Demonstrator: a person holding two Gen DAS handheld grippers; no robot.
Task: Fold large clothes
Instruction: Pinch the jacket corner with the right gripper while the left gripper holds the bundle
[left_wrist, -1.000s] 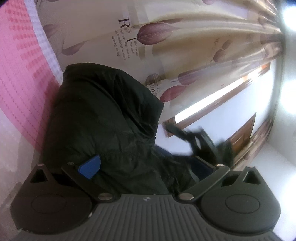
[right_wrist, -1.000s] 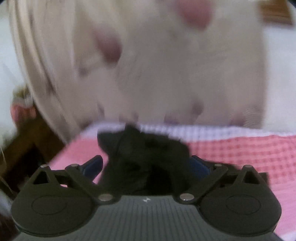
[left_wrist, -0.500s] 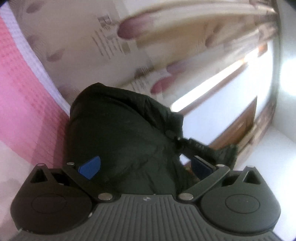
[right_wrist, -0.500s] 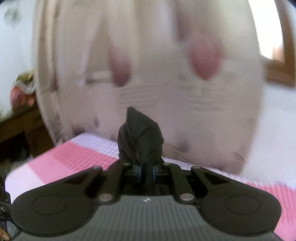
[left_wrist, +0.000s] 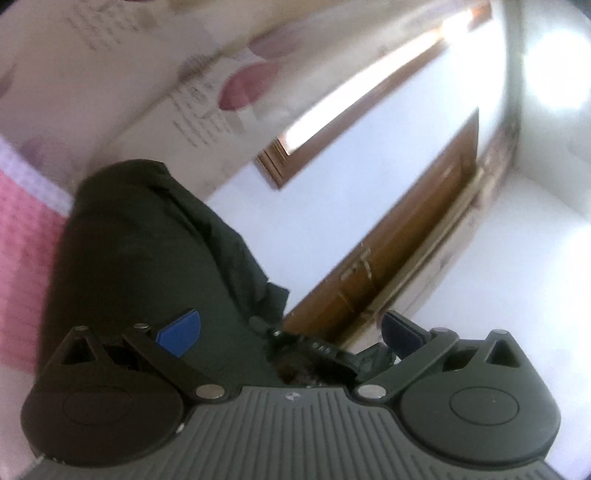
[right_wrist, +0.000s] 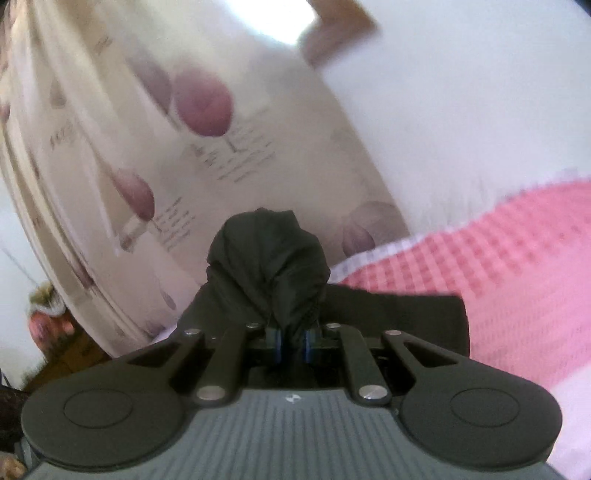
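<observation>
- Right wrist view: the right gripper (right_wrist: 291, 341) is clamped on a bunched fold of the dark jacket (right_wrist: 269, 266), raised above the pink bedspread (right_wrist: 517, 277) near its far edge.
- Left gripper (left_wrist: 291, 332) spreads wide, jacket (left_wrist: 147, 258) between its fingers (nothing pinched).
- Judged mid-lift; next, carry the fold across and lay it flat.

A cream curtain (left_wrist: 155, 81) printed with purple leaves and dark lettering is seen across the upper left of the left wrist view. A brown-framed window (left_wrist: 354, 107), brightly lit, runs diagonally through the centre, with a brown wooden door (left_wrist: 417, 229) below it against a white wall (left_wrist: 321, 221). A pink checked bedcover (right_wrist: 517, 266) is seen at the right of the right wrist view.
</observation>
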